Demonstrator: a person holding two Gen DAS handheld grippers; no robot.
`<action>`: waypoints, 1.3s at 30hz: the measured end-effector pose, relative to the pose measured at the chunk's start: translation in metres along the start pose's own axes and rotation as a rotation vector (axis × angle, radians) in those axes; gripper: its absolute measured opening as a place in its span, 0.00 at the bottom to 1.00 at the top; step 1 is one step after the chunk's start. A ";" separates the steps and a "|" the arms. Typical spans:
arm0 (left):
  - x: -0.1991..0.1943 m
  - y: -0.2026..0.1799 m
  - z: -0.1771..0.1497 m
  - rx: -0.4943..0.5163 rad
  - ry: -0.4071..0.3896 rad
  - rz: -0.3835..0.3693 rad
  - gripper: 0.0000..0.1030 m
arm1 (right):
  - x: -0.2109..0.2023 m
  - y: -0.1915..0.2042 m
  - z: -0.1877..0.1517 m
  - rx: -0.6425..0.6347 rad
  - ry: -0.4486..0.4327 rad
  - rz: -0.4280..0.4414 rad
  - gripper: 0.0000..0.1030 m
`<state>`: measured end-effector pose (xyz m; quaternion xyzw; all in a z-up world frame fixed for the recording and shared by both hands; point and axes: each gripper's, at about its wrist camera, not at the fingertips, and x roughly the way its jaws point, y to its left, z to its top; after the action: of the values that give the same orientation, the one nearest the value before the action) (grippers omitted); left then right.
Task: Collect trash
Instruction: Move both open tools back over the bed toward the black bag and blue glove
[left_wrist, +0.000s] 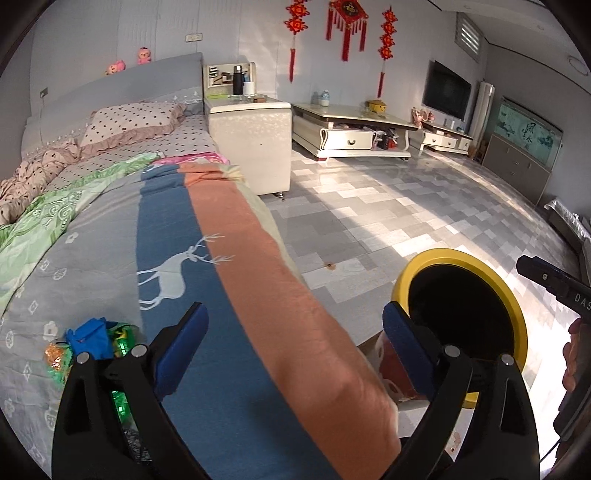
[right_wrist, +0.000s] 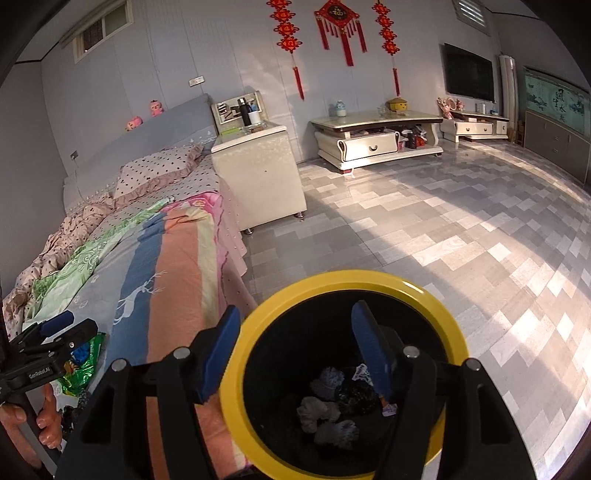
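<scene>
A small heap of wrappers (left_wrist: 92, 339), blue and shiny green, lies on the patterned bed cover (left_wrist: 229, 295) just left of my left gripper (left_wrist: 295, 347). That gripper is open, with only the cover between its blue pads. A yellow-rimmed bin (left_wrist: 443, 254) with a black inside stands on the floor against the bed's side. My right gripper (right_wrist: 295, 350) hangs open over the bin's (right_wrist: 332, 277) mouth and holds nothing. Crumpled trash (right_wrist: 325, 410) lies at the bin's bottom. In the right wrist view the left gripper (right_wrist: 55, 339) shows beside the green wrappers (right_wrist: 83, 365).
A white bedside cabinet (left_wrist: 251, 144) stands past the bed's long side. A low white TV stand (left_wrist: 351, 133) runs along the far wall. Grey tiled floor (right_wrist: 424, 229) spreads to the right of the bin. A dotted pillow (left_wrist: 129, 122) lies at the bed's head.
</scene>
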<state>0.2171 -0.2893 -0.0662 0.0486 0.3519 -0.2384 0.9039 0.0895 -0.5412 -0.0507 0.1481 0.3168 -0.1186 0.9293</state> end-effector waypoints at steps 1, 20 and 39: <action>-0.006 0.011 0.000 -0.010 -0.007 0.013 0.89 | -0.001 0.009 0.002 -0.014 -0.002 0.013 0.58; -0.106 0.166 -0.086 -0.130 -0.022 0.163 0.89 | 0.031 0.211 0.017 -0.279 0.086 0.382 0.60; -0.062 0.188 -0.178 -0.269 0.109 0.016 0.89 | 0.141 0.354 -0.037 -0.503 0.365 0.582 0.60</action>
<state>0.1564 -0.0538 -0.1733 -0.0570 0.4288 -0.1787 0.8837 0.2895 -0.2176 -0.0958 0.0188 0.4399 0.2579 0.8600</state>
